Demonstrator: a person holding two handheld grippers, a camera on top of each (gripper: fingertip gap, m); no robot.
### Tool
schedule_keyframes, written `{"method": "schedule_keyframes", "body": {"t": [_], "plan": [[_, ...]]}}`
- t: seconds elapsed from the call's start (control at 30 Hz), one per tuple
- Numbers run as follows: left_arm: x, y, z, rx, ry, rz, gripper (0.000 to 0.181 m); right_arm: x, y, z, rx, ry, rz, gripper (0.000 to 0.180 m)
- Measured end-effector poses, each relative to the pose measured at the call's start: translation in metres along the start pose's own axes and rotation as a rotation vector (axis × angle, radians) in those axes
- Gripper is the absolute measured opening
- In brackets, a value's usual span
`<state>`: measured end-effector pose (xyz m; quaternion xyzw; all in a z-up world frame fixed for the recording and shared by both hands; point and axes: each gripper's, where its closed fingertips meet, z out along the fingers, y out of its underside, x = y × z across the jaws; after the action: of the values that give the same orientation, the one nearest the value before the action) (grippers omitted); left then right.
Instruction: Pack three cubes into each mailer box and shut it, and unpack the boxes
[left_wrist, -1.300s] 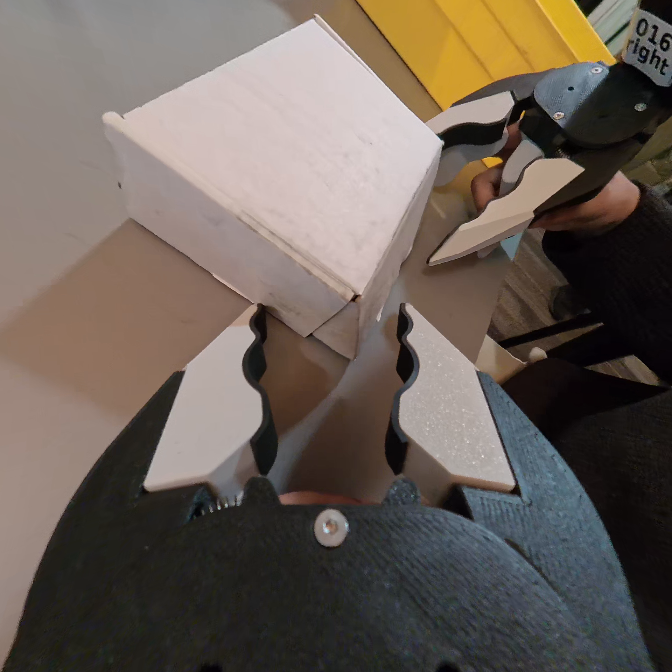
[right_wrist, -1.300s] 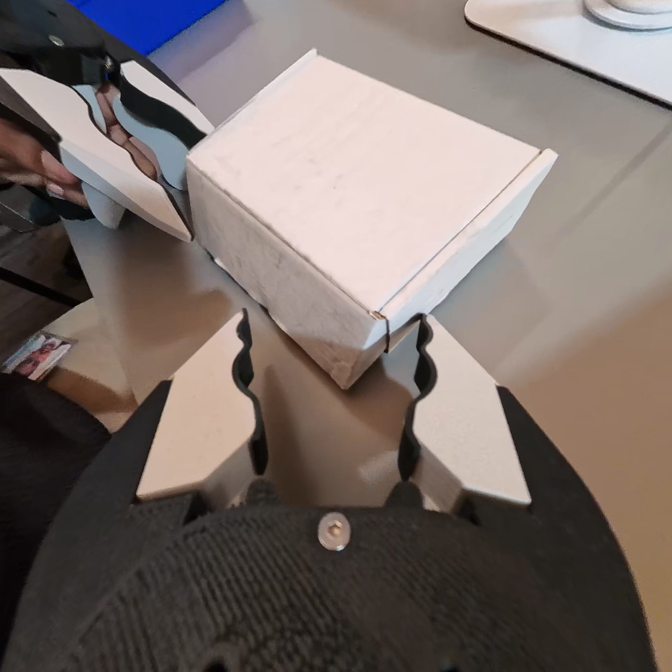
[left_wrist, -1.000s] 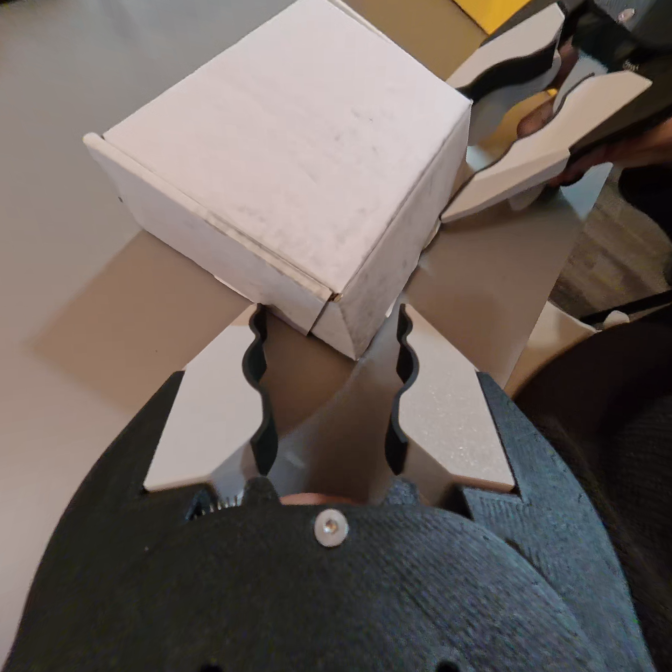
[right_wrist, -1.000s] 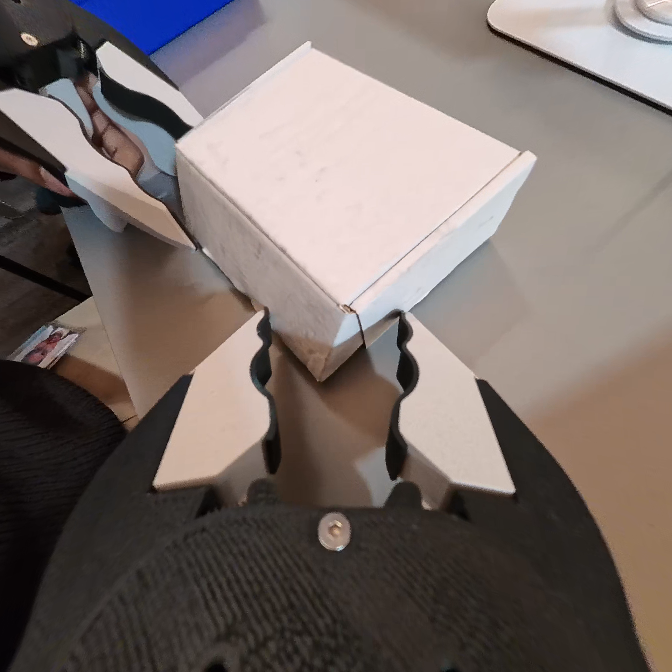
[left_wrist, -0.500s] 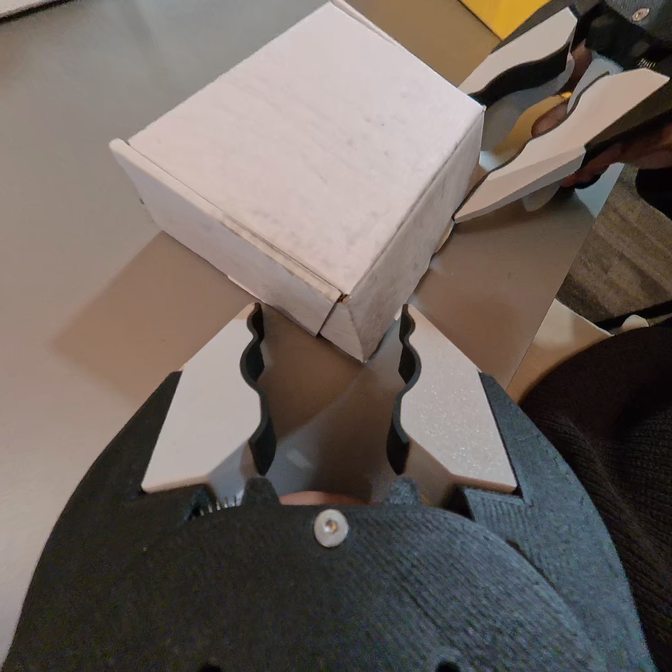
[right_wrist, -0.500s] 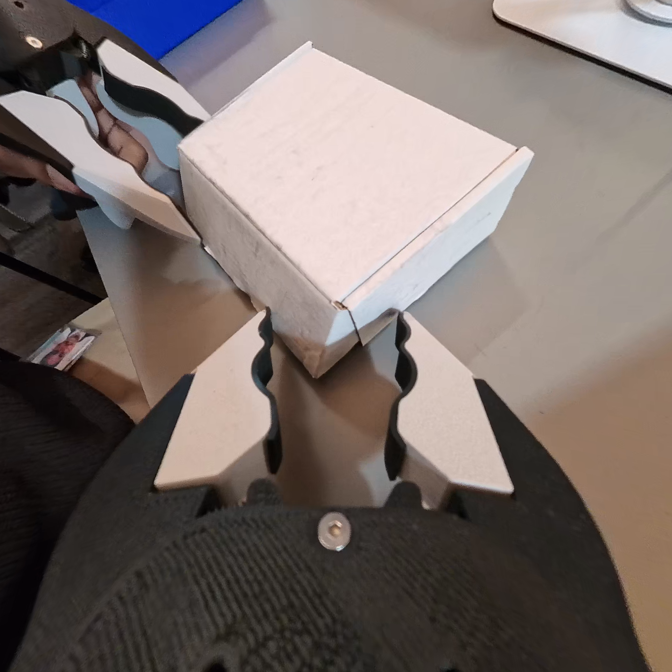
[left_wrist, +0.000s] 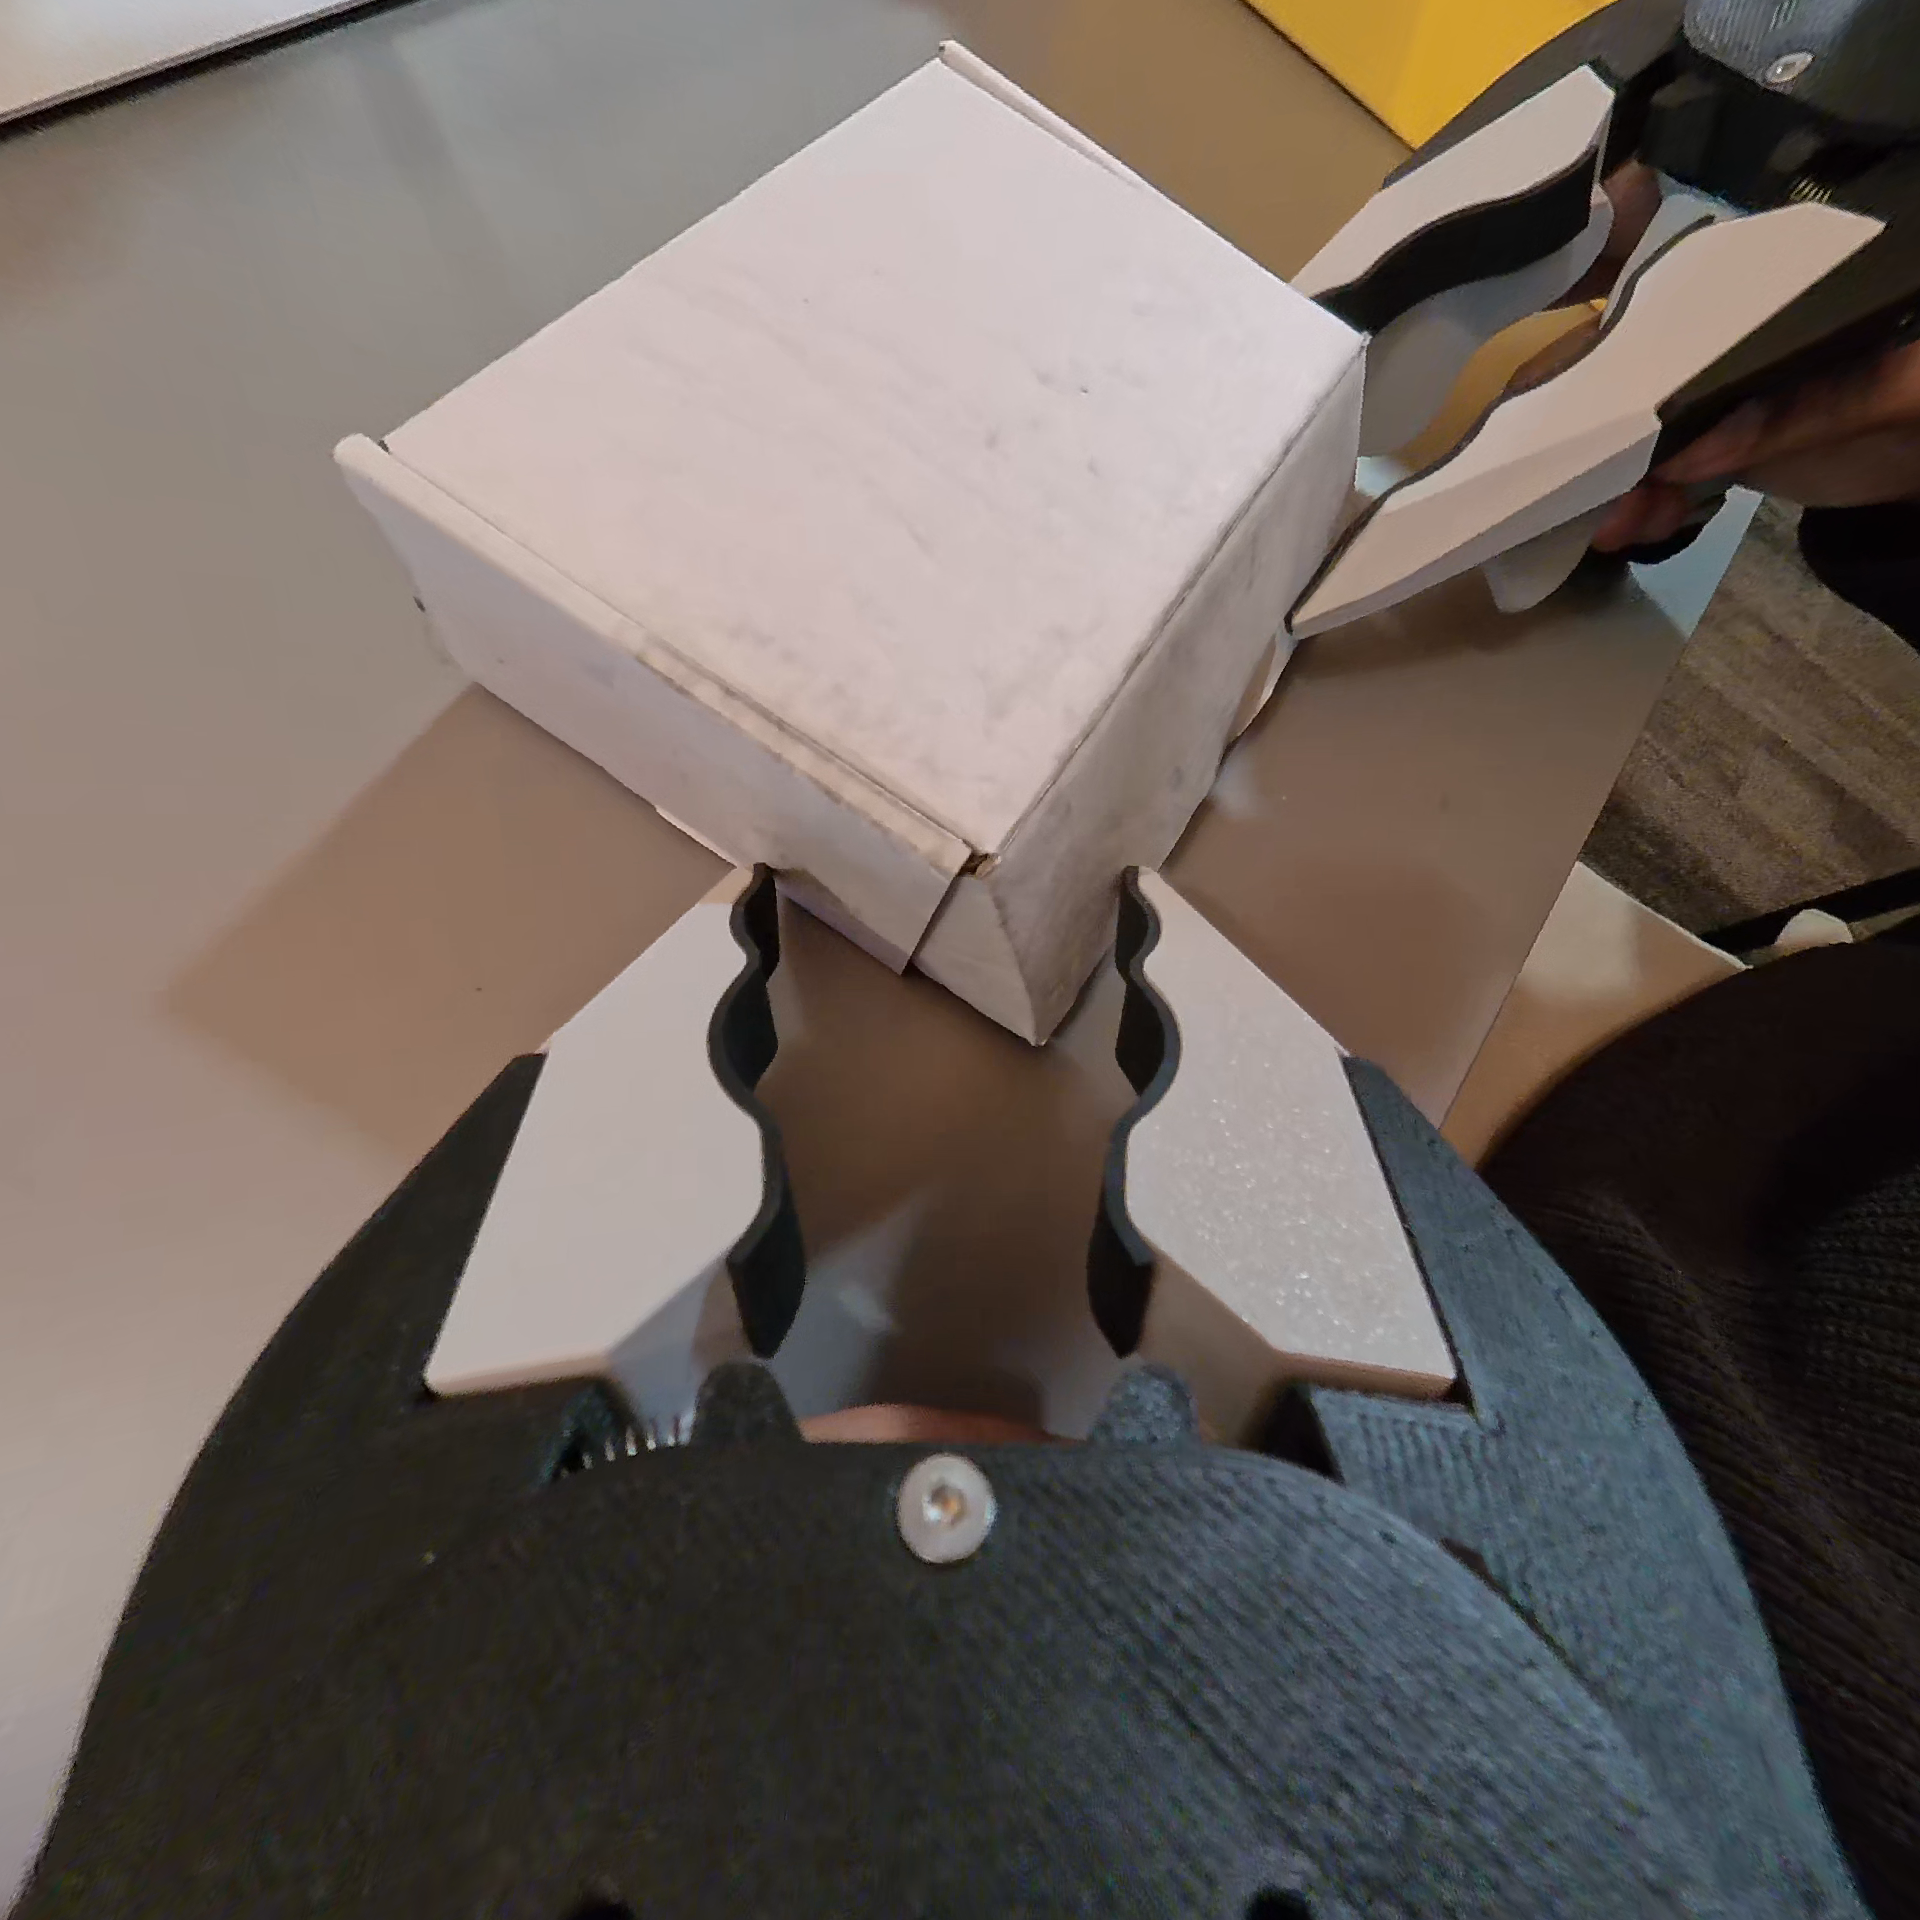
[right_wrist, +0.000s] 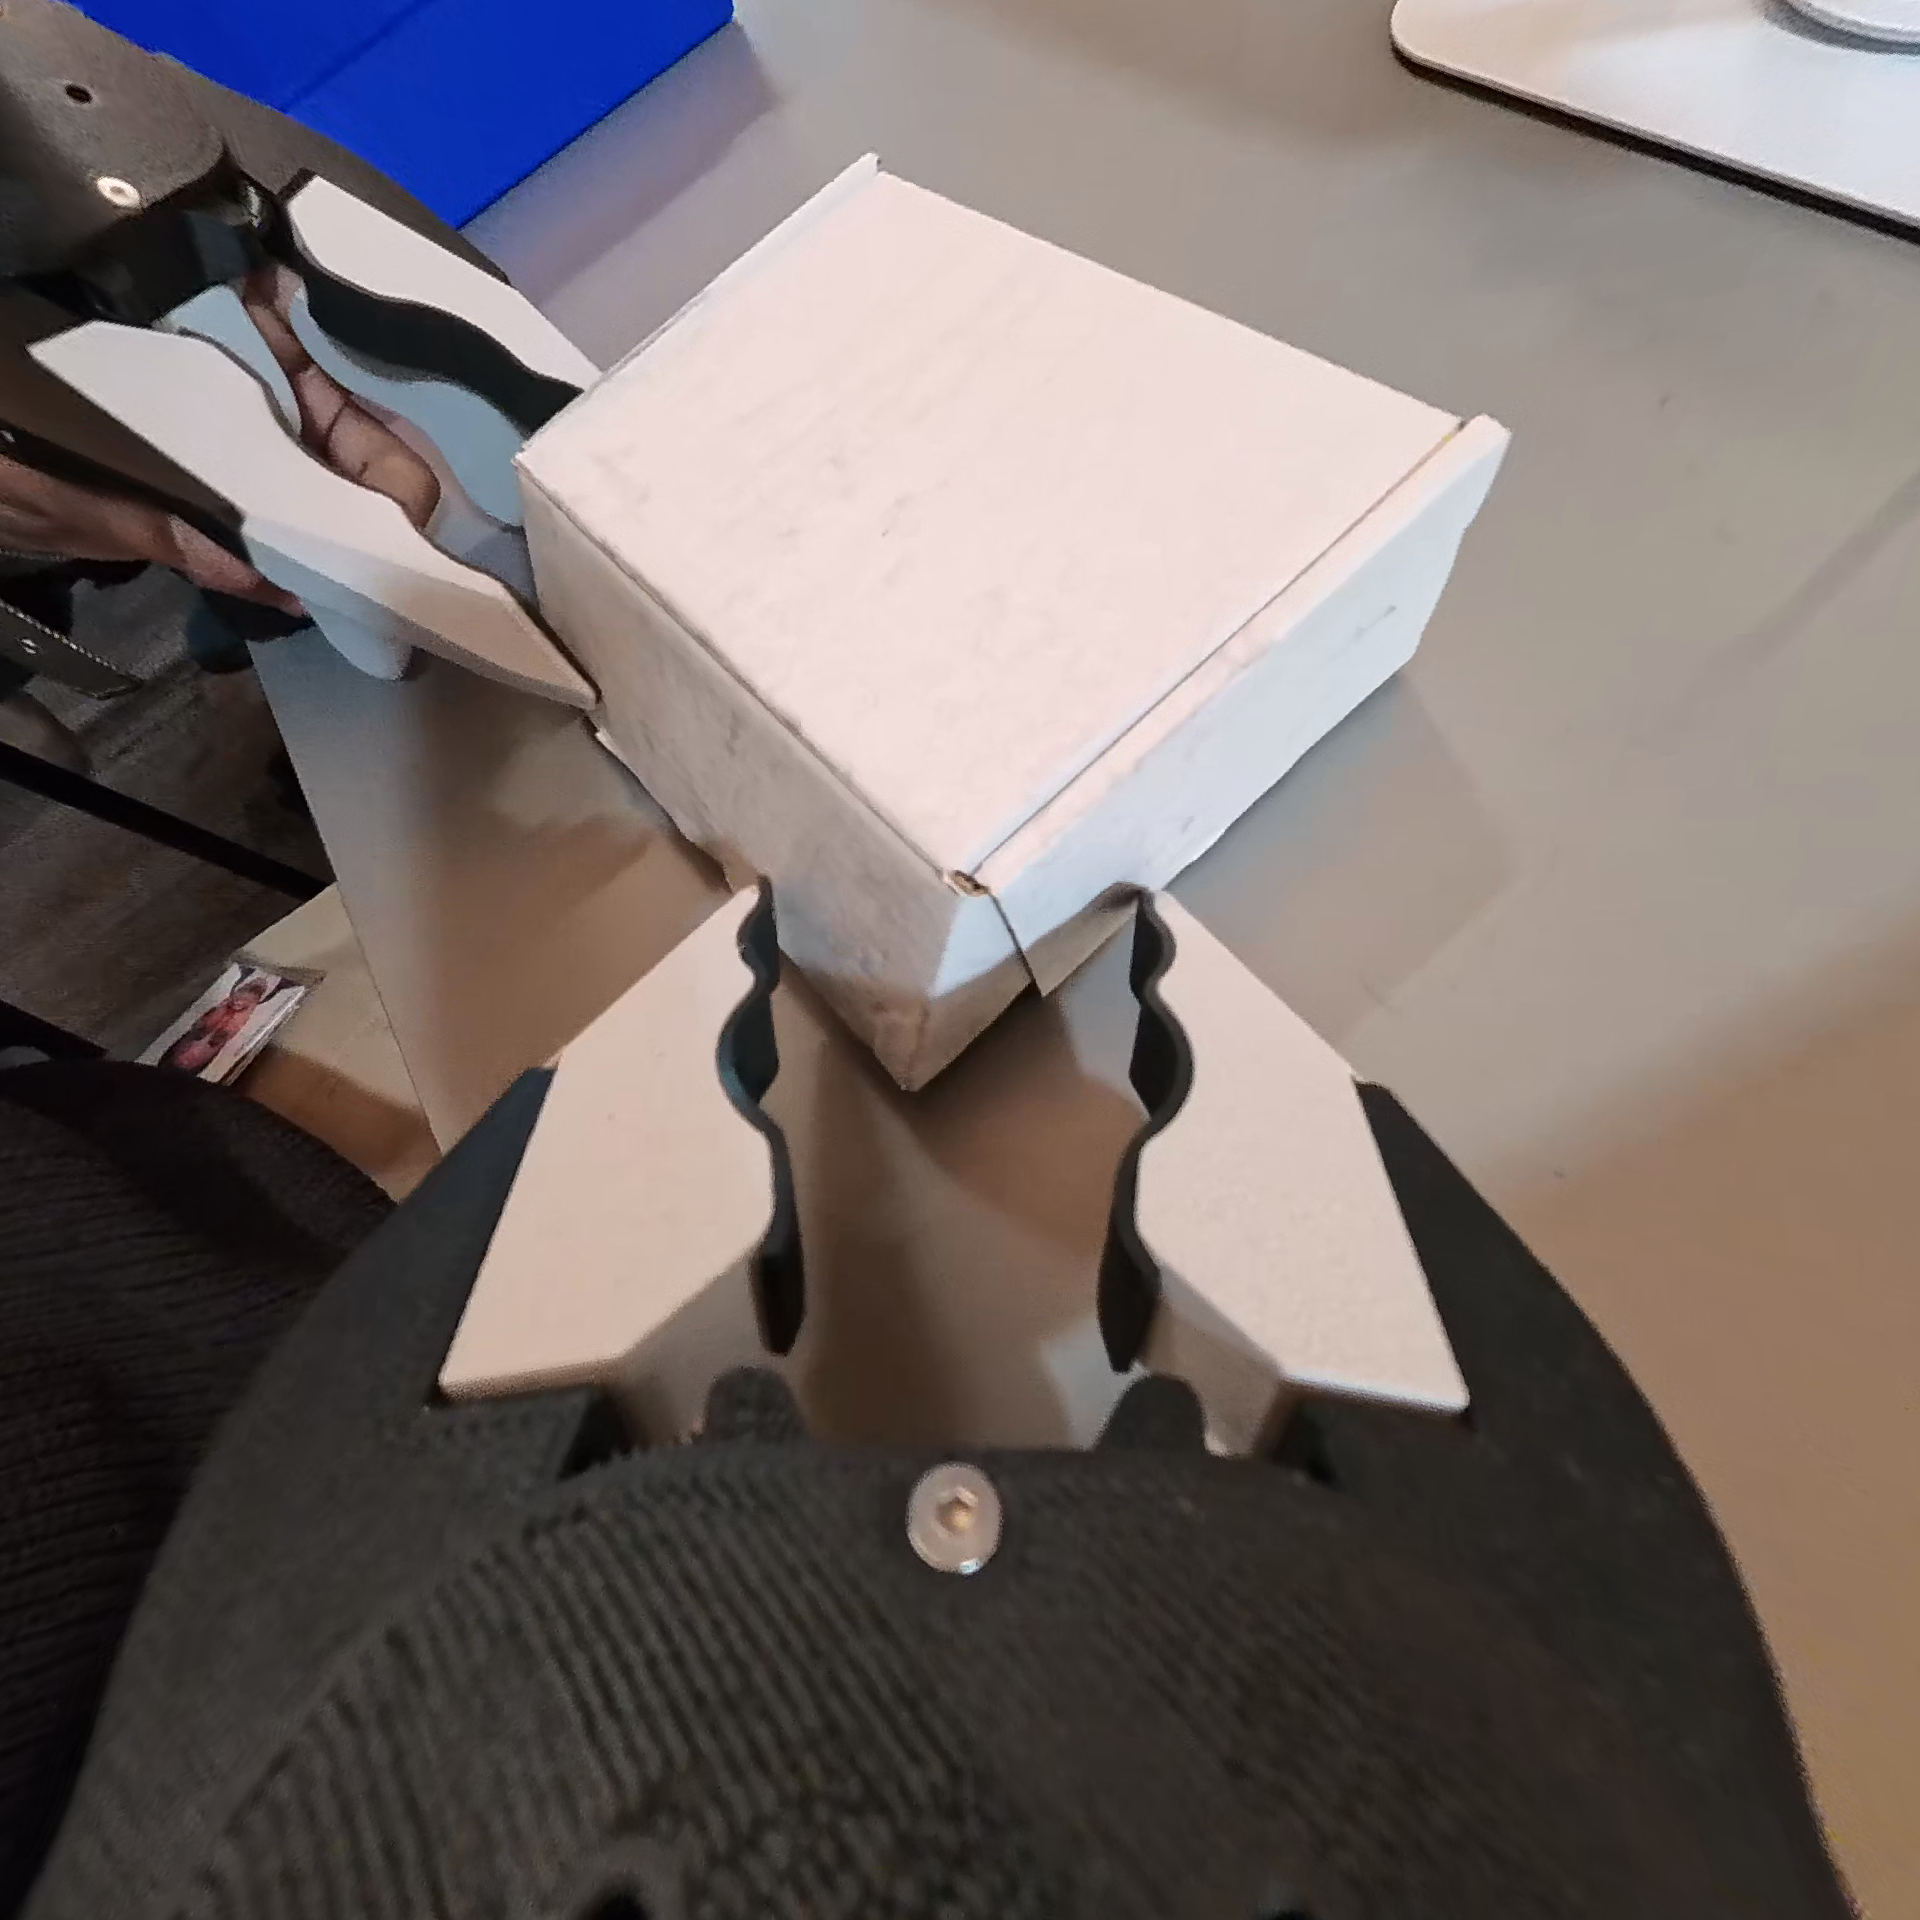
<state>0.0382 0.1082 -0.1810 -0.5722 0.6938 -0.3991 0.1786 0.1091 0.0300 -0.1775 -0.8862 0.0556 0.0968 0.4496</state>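
Note:
A closed white mailer box sits on the grey table, turned corner-on to both grippers. My left gripper is open, and the box's near corner sits between its fingertips. My right gripper is open in the same way around the opposite corner. The box also shows in the right wrist view. Each gripper shows in the other's view, the right gripper and the left gripper, with its tips against the box's side. No cubes are in view.
A yellow bin stands behind the right gripper and a blue bin behind the left one. A flat white base lies far right. The table edge runs close by, next to a dark sleeve.
Both grippers have moved in on the box's opposite corners. The right jaws have narrowed a little. The box has shifted and turned slightly on the table.

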Motion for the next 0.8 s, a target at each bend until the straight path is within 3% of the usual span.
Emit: {"method": "schedule_keyframes", "body": {"t": [0.8], "plan": [[0.0007,0.0053,0.0039,-0.041,0.011,-0.016,0.068,-0.0004,0.0027,0.0006,-0.013,0.014,-0.002,0.066]]}}
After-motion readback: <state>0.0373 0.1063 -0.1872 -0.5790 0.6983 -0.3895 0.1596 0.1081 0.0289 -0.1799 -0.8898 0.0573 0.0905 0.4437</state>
